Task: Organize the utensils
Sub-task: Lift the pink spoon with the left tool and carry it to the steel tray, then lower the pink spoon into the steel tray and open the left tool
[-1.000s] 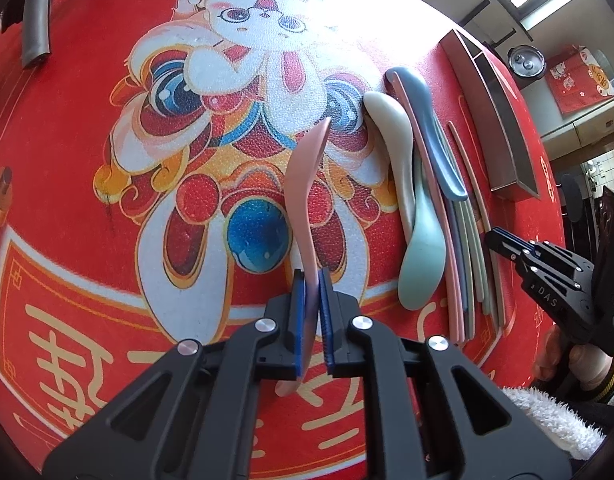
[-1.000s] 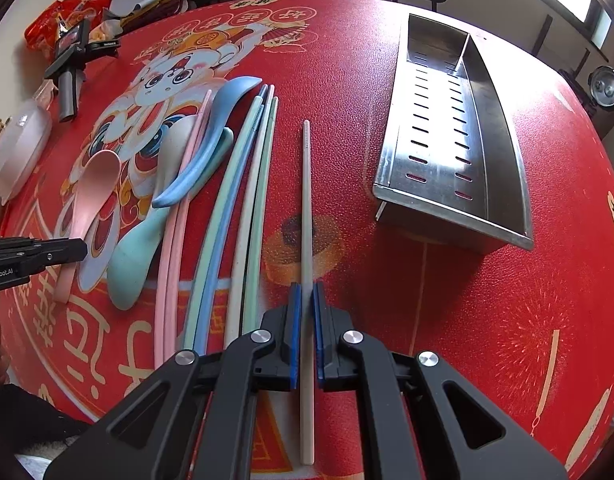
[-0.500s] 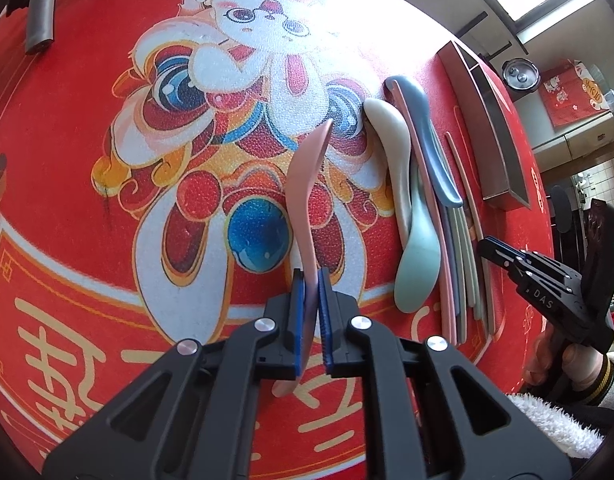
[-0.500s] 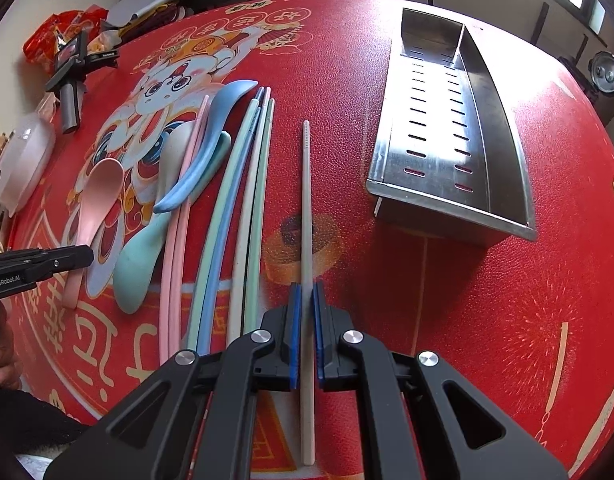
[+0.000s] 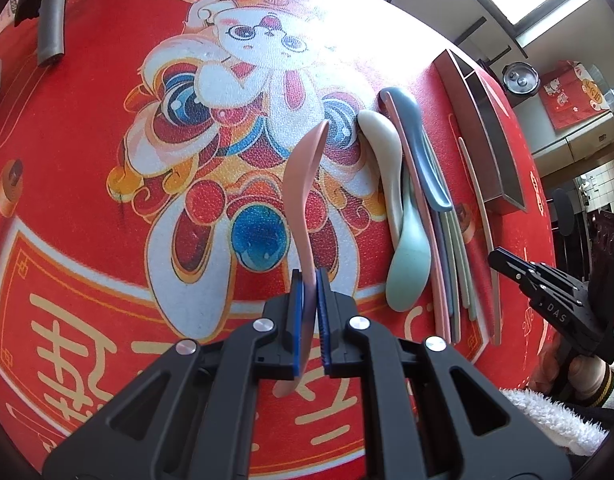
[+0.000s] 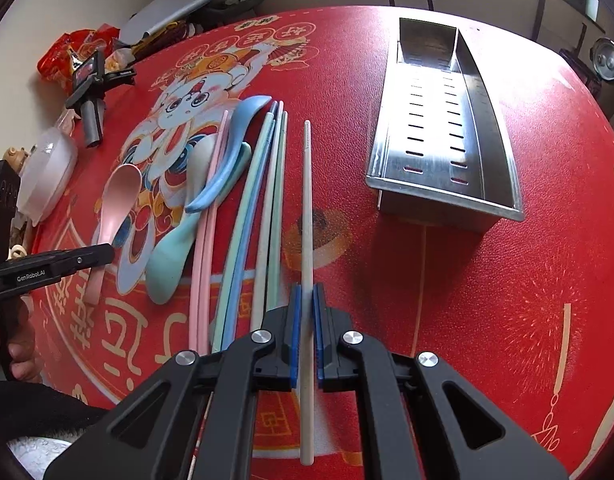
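While both tongs are clamped on a utensil, the rest lies as follows:

Left gripper (image 5: pixel 309 320): bottom centre of the left wrist view, its blue pads pinched on the handle of the pink spoon (image 5: pixel 303 200); the spoon's bowl points toward the upper middle of the frame, over the printed rabbit.

Right gripper (image 6: pixel 306 332): bottom centre of the right wrist view, closed on the white chopstick (image 6: pixel 306 208), which runs straight up the frame to a tip near the middle.

Loose utensils: left of the white chopstick in the right wrist view, a bundle of chopsticks (image 6: pixel 263 200) in pink, green, blue and white lies side by side, with a blue spoon (image 6: pixel 227 152) resting across a teal spoon (image 6: pixel 175 256) and a pale grey spoon (image 6: pixel 199 164) beside them.

Steel tray (image 6: pixel 495 204): upper right of the right wrist view, slotted bottom, a divider along its length, well apart from the chopsticks.

Tablecloth (image 6: pixel 467 320): red, printed with a cartoon rabbit and gold characters.

Person's hand (image 6: pixel 15 352): lower left edge of the right wrist view, gripping the left tool's handle.
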Tool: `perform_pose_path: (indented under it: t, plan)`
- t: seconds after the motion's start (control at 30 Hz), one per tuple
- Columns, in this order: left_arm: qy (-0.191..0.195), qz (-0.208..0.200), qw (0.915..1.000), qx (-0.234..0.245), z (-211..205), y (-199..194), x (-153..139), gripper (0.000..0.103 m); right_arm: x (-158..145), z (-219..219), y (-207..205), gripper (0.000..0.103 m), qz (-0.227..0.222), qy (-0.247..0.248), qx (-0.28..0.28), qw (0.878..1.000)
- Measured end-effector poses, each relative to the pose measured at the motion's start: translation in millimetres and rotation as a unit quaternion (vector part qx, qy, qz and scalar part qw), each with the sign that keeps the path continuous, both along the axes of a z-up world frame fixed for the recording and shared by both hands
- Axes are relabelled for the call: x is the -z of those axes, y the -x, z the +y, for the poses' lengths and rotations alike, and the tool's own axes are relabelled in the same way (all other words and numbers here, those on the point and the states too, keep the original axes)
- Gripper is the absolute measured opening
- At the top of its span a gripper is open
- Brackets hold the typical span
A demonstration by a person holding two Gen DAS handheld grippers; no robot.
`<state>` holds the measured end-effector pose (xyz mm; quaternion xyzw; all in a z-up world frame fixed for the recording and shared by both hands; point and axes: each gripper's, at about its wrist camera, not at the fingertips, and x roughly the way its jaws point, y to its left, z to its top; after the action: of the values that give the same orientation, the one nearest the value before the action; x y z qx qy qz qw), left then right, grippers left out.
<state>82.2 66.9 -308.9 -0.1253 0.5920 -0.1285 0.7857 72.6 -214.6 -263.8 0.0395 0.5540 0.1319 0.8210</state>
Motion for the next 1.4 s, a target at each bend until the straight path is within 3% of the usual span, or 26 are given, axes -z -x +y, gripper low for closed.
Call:
perform_pose_path:
  t: [0.43, 0.6, 0.83, 1.07, 1.23, 1.4]
  plan:
    - [0.018, -0.014, 0.9996, -0.014, 9, -15, -34, 0.011, -30, -19, -4, 0.006, -0.037, -0.017, 0.021, 0.999]
    - [0.027, -0.019, 0.9994, 0.010, -14, -35, -50, 0.011, -41, -48, -16, 0.006, -0.035, -0.034, 0.070, 0.996]
    - [0.064, -0.007, 0.9967, 0.049, -84, -97, -66, 0.011, -45, -83, -57, 0.006, -0.020, -0.050, 0.127, 0.990]
    - [0.111, 0.004, 0.9916, 0.066, -181, -181, -71, 0.011, -36, -97, -108, 0.006, -0.011, -0.019, 0.146, 0.989]
    - [0.129, 0.030, 0.9896, 0.057, -229, -226, -56, 0.011, -24, -104, -132, 0.006, 0.001, -0.007, 0.154, 0.988]
    - [0.135, 0.060, 0.9884, 0.035, -251, -253, -32, 0.011, -17, -108, -144, 0.006, 0.008, -0.001, 0.163, 0.987]
